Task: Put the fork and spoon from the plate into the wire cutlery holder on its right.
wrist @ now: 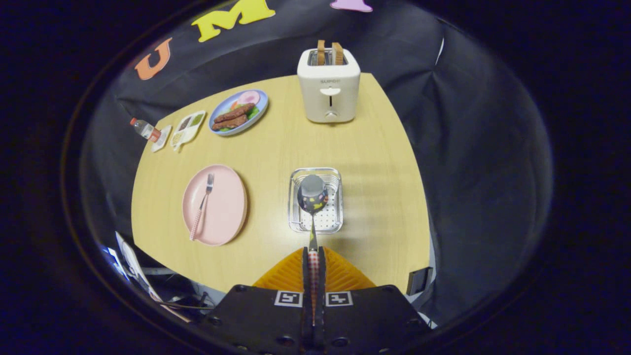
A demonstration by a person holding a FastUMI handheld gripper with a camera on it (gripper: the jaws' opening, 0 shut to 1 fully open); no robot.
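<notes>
Pink plate (224, 217): we log it left of the wire cutlery holder (315, 199), fork (202, 207) on it.
Spoon (312, 197): bowl over that holder.
Fingers (314, 256): clamped on our spoon's handle.

lighting is even and fairly bright over the wooden table (276, 143), apparently from overhead; a soft sheen lies on the tabletop beside the wire cutlery holder (316, 199). shadows are short and soft: a faint one under the toaster (329, 91), a thin rim shadow at the pink plate (215, 204). the spoon (312, 197) bowl above the holder shows a pale reflection. strong fisheye bending curves the table edges. focus is sharp at the holder; the gripper (314, 259), fingers closed on the spoon handle, looks slightly soft. surroundings beyond the table fall dark.
</notes>
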